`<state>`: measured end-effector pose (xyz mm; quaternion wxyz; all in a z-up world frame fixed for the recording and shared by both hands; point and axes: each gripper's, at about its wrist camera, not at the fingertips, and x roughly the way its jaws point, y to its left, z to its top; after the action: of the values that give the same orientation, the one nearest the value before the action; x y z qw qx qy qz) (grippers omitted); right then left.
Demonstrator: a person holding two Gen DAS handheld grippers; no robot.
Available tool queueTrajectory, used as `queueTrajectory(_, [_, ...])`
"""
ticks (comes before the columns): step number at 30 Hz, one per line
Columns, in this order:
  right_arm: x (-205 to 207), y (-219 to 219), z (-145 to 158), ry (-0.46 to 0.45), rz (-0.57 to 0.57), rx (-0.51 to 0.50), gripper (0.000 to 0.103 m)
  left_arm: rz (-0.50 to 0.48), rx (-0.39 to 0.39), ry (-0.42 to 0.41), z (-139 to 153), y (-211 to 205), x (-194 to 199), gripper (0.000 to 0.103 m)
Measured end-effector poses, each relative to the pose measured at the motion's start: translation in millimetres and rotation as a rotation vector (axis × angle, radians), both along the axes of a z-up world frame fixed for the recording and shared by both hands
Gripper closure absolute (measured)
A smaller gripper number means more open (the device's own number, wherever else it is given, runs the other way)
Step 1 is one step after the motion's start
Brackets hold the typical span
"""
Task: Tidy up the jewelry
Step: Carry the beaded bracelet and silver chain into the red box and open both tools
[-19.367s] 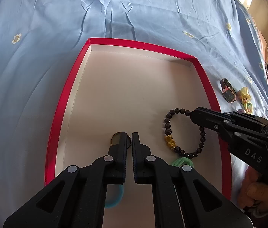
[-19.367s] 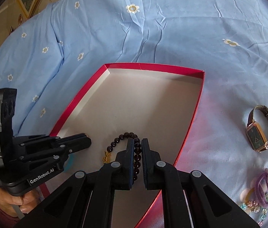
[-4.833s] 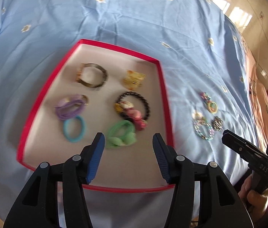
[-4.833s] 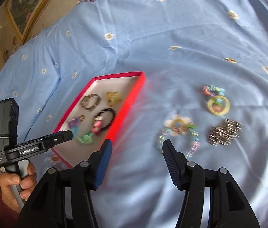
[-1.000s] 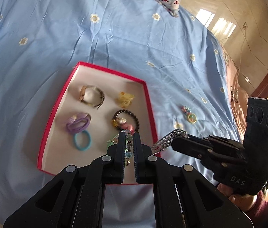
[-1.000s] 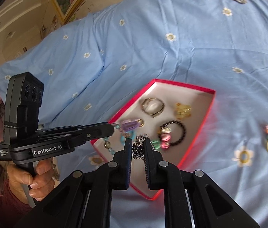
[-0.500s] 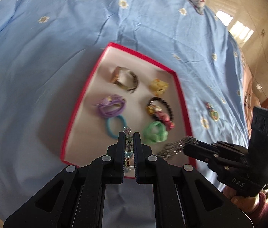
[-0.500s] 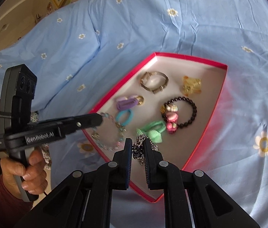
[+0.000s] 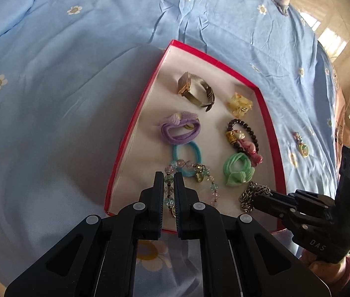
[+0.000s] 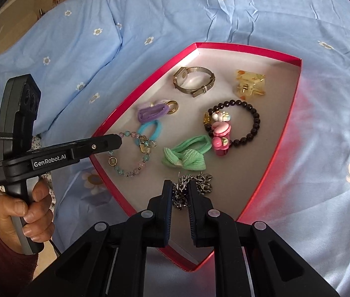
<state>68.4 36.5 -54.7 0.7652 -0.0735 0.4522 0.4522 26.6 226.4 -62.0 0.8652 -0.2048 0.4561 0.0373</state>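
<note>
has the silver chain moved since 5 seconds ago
Yes. Then it lay on the blue bedsheet to the right of the red box; now the silver chain sits inside the box's near end, between the right gripper's fingers.

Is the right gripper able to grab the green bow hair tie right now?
Probably not yet. The right gripper is shut on the silver chain, so its fingers are full. The green bow hair tie lies uncovered just ahead in the red box, so once the chain drops, yes.
</note>
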Motion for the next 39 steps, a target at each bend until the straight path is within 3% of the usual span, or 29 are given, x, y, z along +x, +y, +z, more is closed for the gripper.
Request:
queueTrajectory(12, [0.2,2.4,-0.4,0.004,0.004,0.001,0.087,0.007,0.002,0.01,-2.7,2.1,0.3,0.096])
queueTrajectory(20, [1.1,-2.2,3.2,0.019,-0.005,0.022,0.085,0.011,0.019,0.012,1.0,0.2,-0.6,0.075])
queueTrajectory(22, [1.8,-4.7,6.5,0.021,-0.012,0.038,0.076,0.013,0.02,0.011,2.2,-0.2,-1.6,0.075])
queueTrajectory(27, [3.0,-12.3,16.3,0.003,-0.036,0.069,0.065,0.017,0.024,0.004,6.9,-2.6,-5.7,0.071])
queueTrajectory(31, [2.3,-18.6,23.0,-0.018,-0.054,0.09,0.051,0.02,0.023,-0.007,12.3,-5.0,-8.4,0.058])
queueTrajectory(39, [-0.2,-33.2,35.2,-0.042,-0.092,0.148,0.038,0.031,0.049,-0.043,27.5,-10.7,-19.6,0.047])
